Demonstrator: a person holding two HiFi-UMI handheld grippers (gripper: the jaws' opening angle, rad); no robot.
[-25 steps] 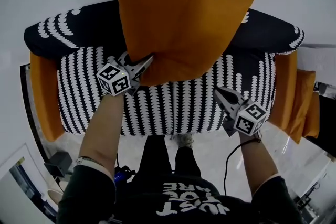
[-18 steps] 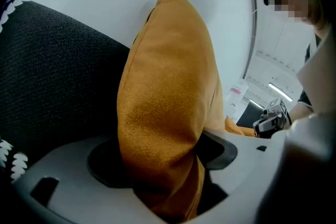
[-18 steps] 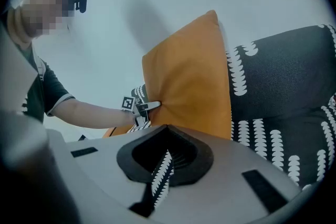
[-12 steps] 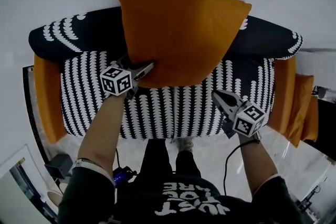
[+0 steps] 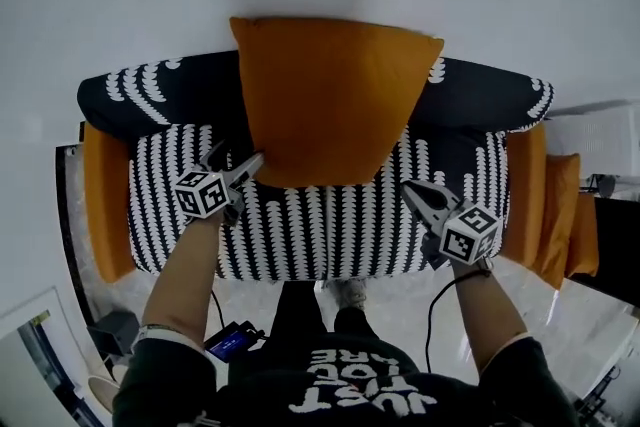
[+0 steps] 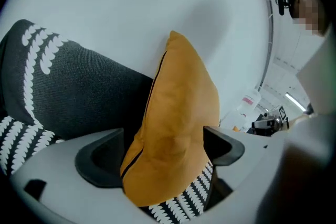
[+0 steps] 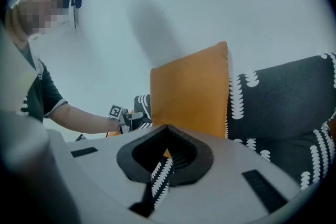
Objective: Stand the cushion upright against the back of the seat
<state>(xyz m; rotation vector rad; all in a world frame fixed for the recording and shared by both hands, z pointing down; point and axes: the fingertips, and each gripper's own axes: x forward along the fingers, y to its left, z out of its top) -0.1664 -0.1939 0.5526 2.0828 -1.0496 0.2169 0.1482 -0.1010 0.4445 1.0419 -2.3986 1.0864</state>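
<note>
— Cushion [image 5: 335,100]: where does it sit?
— On the black-and-white patterned sofa [image 5: 300,235], between orange armrests [image 5: 105,195]. It stands upright, leaning on the dark backrest [image 5: 150,95], with its bottom edge on the seat.
— And the grippers?
— The left gripper [image 5: 238,160] is just beside the cushion's lower corner. Its jaws are wide and have just been opening, with the corner between them, not pinched. The right gripper [image 5: 412,190] hovers over the seat's front, jaws together, empty.
</note>
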